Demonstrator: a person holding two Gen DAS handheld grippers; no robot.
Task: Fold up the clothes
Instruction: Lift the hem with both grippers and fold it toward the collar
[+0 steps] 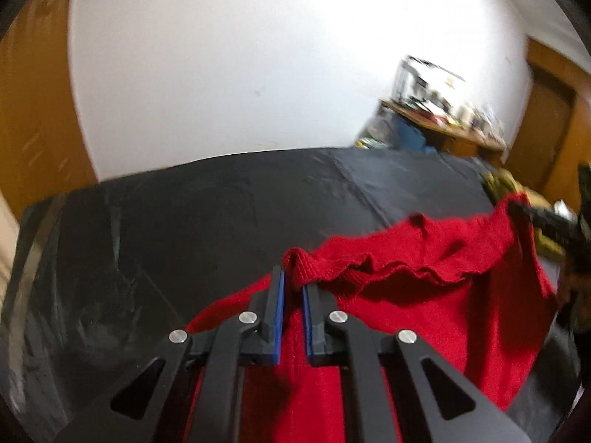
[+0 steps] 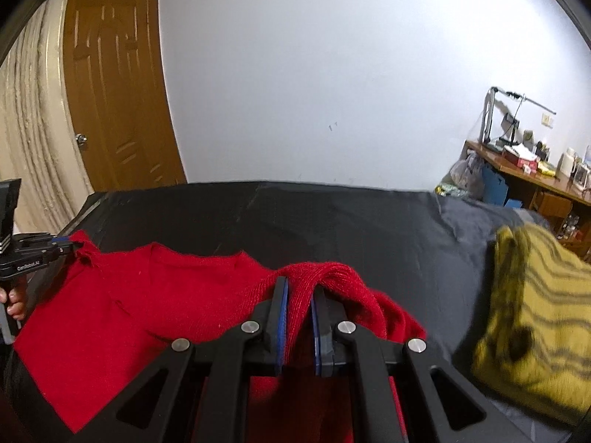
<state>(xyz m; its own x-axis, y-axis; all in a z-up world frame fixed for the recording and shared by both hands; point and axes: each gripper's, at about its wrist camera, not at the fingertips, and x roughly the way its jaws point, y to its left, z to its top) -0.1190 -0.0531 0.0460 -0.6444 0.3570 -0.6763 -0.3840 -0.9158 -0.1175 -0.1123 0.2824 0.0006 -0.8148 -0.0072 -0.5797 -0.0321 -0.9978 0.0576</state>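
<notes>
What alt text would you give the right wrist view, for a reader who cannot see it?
The right gripper is shut on a bunched edge of a red sweater lying on a black-covered bed. At far left, the left gripper pinches another corner. A yellow striped garment lies at right.

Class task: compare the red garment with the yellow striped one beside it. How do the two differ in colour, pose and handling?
The red garment is plain; the yellow garment has dark wavy stripes. The red one is spread out with its edge lifted; the yellow one lies bunched. The left gripper and right gripper are each shut on the red one; nothing holds the yellow one. Both look knitted and lie on the dark cover.
</notes>
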